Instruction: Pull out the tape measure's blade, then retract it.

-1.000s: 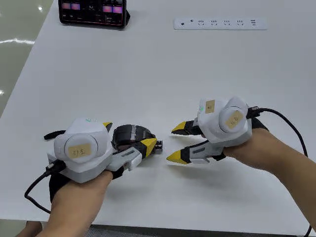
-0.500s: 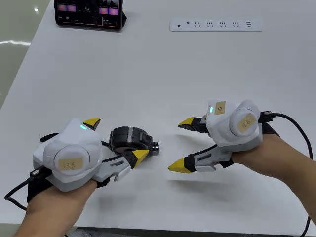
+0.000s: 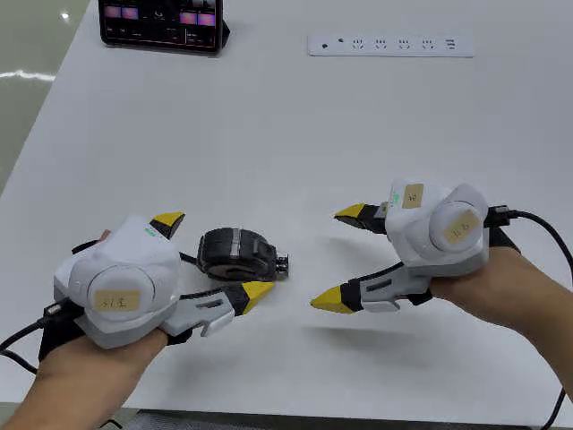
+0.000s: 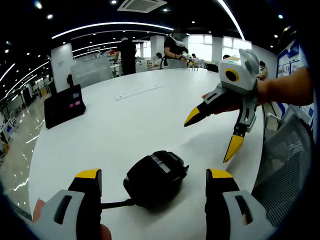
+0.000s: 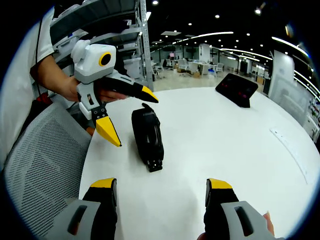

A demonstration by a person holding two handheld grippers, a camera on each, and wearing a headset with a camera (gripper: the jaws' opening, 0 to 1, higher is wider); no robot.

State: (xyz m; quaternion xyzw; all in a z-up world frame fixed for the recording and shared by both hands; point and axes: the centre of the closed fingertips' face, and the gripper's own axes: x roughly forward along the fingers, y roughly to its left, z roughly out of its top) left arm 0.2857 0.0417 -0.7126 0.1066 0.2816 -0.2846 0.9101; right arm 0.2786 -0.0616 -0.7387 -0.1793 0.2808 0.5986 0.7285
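Note:
A black tape measure [image 3: 240,255] lies on the white table [image 3: 269,134], its blade tip pointing right and no blade drawn out. My left gripper [image 3: 212,254] is open, with its yellow-tipped jaws to either side of the case and not touching it. In the left gripper view the tape measure [image 4: 155,177] sits between the spread jaws of that gripper [image 4: 154,175]. My right gripper [image 3: 338,256] hovers open to the right of the case, a short gap away. The right gripper view shows the tape measure [image 5: 147,135] ahead of the open jaws, with the left gripper [image 5: 131,116] beyond it.
A white power strip [image 3: 390,44] lies at the far side of the table. A dark tablet with a lit screen [image 3: 161,22] stands at the far left. The table's left edge drops to the floor [image 3: 27,54]. A grey mesh chair [image 5: 45,160] stands near the table's front edge.
My left gripper has opened off the tape measure and drawn back to the left. The right gripper has shifted a little to the right. The tape measure stays put.

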